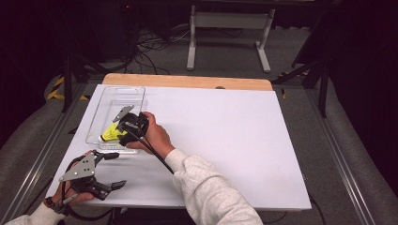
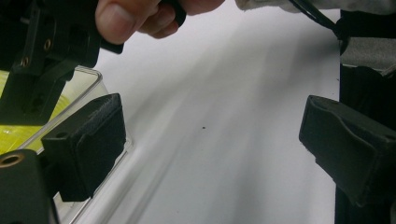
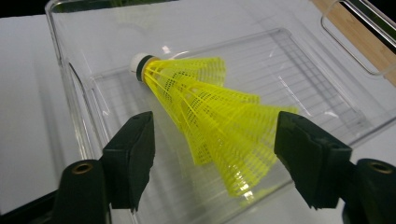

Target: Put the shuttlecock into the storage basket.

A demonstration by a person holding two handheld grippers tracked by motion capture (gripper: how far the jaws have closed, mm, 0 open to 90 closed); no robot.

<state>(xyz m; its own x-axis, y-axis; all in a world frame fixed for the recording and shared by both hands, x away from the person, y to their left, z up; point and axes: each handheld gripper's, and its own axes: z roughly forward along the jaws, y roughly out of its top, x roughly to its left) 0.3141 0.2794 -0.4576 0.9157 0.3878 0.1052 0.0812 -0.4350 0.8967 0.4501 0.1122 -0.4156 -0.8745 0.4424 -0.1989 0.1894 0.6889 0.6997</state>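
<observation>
A yellow plastic shuttlecock lies on its side in a clear plastic bin, white cork end pointing away from the camera. My right gripper hangs over the bin's near end, open, with a jaw on each side of the skirt and neither pad pressing on it. In the high view the bin sits at the table's left with the shuttlecock at its near end under the right gripper. My left gripper rests near the front left corner, open and holding nothing.
The white tabletop stretches to the right of the bin, with a wooden strip along its far edge. A black cable trails from the right gripper along the sleeve. Behind the table stands a white desk frame.
</observation>
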